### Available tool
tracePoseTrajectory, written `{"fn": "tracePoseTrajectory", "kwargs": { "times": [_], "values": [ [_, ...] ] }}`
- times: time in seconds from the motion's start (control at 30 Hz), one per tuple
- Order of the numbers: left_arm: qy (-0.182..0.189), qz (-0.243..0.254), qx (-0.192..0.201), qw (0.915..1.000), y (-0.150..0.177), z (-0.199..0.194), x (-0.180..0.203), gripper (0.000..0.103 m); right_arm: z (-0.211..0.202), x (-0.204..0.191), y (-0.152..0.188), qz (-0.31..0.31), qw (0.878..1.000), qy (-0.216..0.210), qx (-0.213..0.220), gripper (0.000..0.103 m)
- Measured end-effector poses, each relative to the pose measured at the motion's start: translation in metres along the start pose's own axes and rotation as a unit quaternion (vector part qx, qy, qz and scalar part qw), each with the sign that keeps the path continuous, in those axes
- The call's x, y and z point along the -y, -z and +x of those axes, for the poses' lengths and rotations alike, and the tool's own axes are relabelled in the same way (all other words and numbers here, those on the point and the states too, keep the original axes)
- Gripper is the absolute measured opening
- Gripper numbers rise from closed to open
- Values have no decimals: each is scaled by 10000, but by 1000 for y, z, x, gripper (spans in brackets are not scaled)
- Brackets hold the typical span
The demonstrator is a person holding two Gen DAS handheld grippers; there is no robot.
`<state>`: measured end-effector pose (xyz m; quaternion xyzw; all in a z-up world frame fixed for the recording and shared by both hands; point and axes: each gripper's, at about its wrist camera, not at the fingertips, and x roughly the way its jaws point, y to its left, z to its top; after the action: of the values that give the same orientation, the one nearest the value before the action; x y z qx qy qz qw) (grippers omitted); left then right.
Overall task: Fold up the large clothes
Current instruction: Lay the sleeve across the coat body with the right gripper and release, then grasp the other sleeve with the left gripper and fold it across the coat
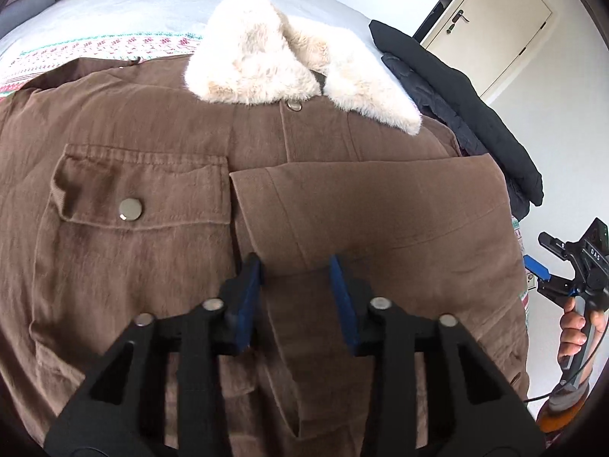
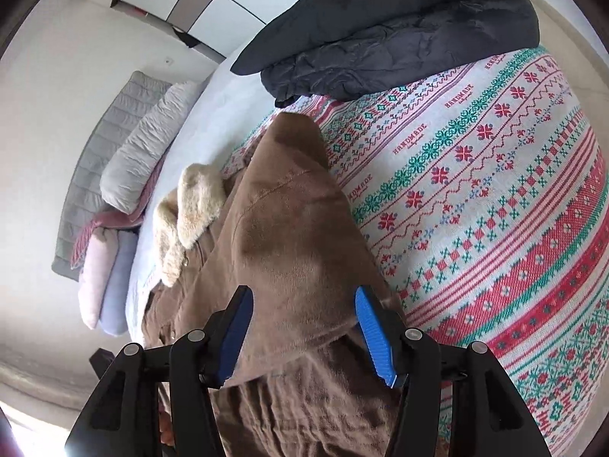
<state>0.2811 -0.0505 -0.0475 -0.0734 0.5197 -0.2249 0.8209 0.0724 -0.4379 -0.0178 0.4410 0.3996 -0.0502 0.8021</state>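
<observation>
A brown jacket (image 1: pixel 133 259) with a cream fur collar (image 1: pixel 251 61) lies spread on the bed, front up. One sleeve (image 1: pixel 361 209) is folded across its chest. My left gripper (image 1: pixel 295 270) hovers low over that sleeve, jaws a little apart, with sleeve cloth lying between the pads but not pinched. In the right wrist view the jacket's folded shoulder edge (image 2: pixel 293 228) bulges up between the blue pads of my right gripper (image 2: pixel 304 316), whose jaws stand well apart, the right pad clear of the cloth. The right gripper (image 1: pixel 537 253) also shows beside the bed in the left wrist view, held by a hand (image 1: pixel 573 333).
A dark padded coat (image 2: pixel 399 30) lies heaped on the patterned bedspread (image 2: pixel 495 198) beyond the jacket. Pillows (image 2: pixel 144 152) and a grey headboard stand at the bed's head. A closed door (image 1: pixel 491 26) is behind the bed's far corner.
</observation>
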Motion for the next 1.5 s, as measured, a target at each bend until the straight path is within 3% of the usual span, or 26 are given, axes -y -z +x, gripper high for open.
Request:
{"fn": "tracePoseTrajectory", "kwargs": {
  "times": [0.1, 0.33, 0.37, 0.43, 0.47, 0.57, 0.63, 0.73, 0.8, 0.83, 0.9, 1.07, 1.13, 1.2, 1.27, 1.37, 1.5],
  "values": [
    [-33, -58, 112, 9999, -8, 6, -2, 7, 22, 3, -38, 51, 9999, -14, -111, 57],
    [47, 43, 923, 9957, -17, -27, 4, 5, 105, 17, -101, 575, 9945, -704, -527, 57],
    [48, 80, 1047, 9945, -19, -34, 6, 5, 112, 14, -105, 514, 9954, -622, -526, 50],
    [53, 155, 1346, 9908, -25, -50, 11, 5, 115, -5, -112, 82, 9985, -330, -426, 14],
    [87, 168, 1515, 9883, -28, -58, 13, 5, 109, -15, -115, -103, 9991, -328, -235, 12],
    [10, 288, 1886, 9816, -35, -65, 12, 6, 77, -40, -123, -700, 9914, -890, 661, 11],
    [-309, 410, 1688, 9843, -44, -40, 11, 13, 77, -49, -130, -1058, 9895, -479, 857, 11],
    [-1159, 376, 992, 9876, -47, -3, 4, 15, 87, -45, -137, -941, 9926, 470, 603, 18],
    [-952, 220, 1200, 9879, -39, -13, -2, 21, 71, -44, -129, -1109, 9894, 541, 771, 18],
    [-759, 153, 1387, 9873, -34, -21, -3, 33, 62, -46, -123, -1264, 9876, 494, 795, 22],
    [-536, 120, 1607, 9855, -26, -33, 2, 44, 45, -54, -106, -1675, 9809, 574, 808, 29],
    [-130, 603, 1334, 9891, -9, -15, 33, 49, 47, -84, -46, -2632, 9605, 716, 550, 32],
    [-36, 682, 1052, 9921, 2, 3, 37, 64, 60, -84, -25, -2889, 9530, 854, 322, 32],
    [-53, 571, 803, 9951, 11, 22, 28, 65, 80, -67, -11, -2969, 9491, 1055, -42, 37],
    [60, 424, 807, 9958, 9, 16, 24, 65, 99, -42, -4, -3001, 9448, 1282, -292, 37],
    [10, 140, 623, 9980, 5, -2, 20, 67, 81, -48, 1, -2884, 9475, 1382, -68, 39],
    [-355, -29, 974, 9946, 18, -43, 12, 81, 48, -74, 10, -2868, 9480, 1381, -4, 47]
  ]
}}
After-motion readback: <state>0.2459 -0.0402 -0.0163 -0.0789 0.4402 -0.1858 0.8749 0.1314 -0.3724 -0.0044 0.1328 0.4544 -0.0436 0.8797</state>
